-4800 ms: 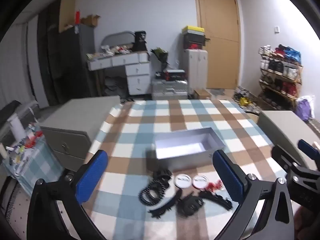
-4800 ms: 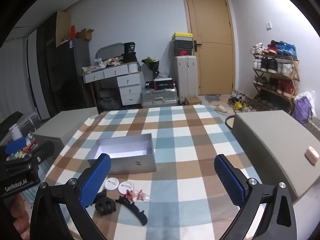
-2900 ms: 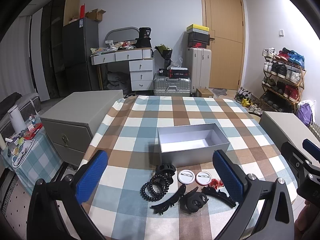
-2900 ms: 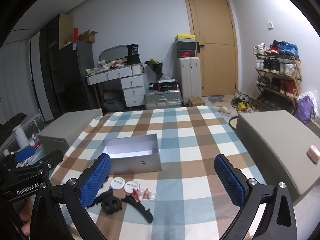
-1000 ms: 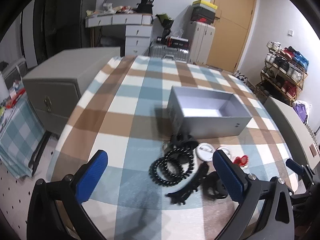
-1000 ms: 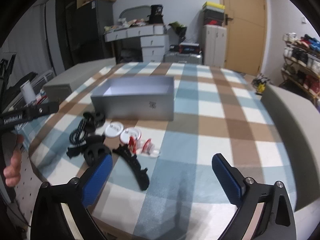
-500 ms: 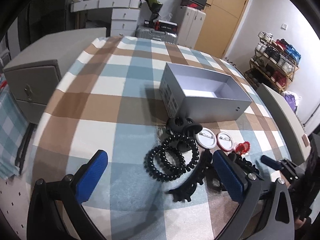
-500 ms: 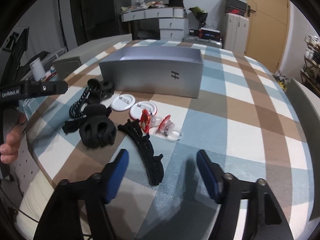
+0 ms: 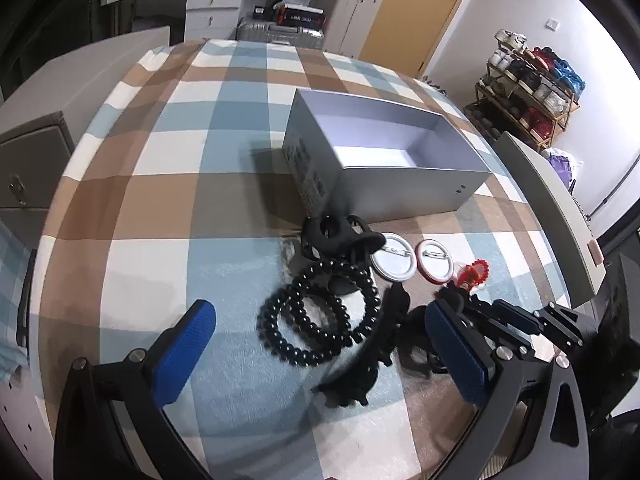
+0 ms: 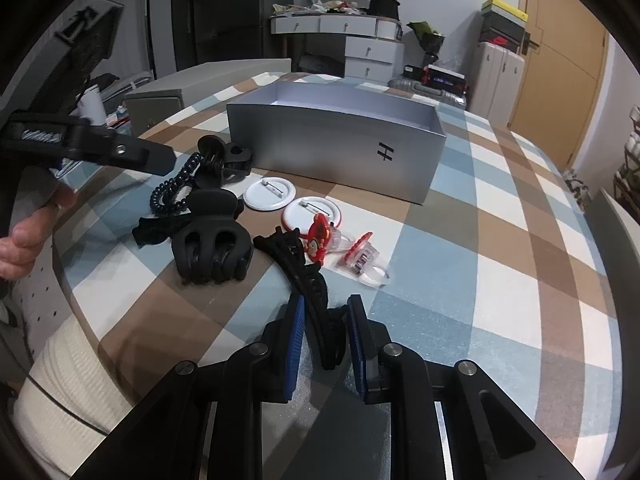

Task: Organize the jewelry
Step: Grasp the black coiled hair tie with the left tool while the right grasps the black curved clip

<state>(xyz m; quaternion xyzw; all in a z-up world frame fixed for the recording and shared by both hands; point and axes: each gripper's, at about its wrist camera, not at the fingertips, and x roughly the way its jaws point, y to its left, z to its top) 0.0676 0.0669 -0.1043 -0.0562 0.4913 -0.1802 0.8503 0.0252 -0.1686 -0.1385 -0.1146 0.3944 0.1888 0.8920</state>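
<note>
Bare checked cloth [image 10: 500,280] right of the clips, silver box [image 10: 336,148] walling the far side, black claw clip [image 10: 212,240] crowding left.

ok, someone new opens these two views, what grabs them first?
Probably the right gripper, its blue jaws closed around the long black hair clip at the near table edge. Next, the open grey box mid-table, nothing visible inside, on the checked cloth. Then the black clutter before it: coiled hair ties, claw clip, two white badges and red clips; the left gripper hovers open above.
</note>
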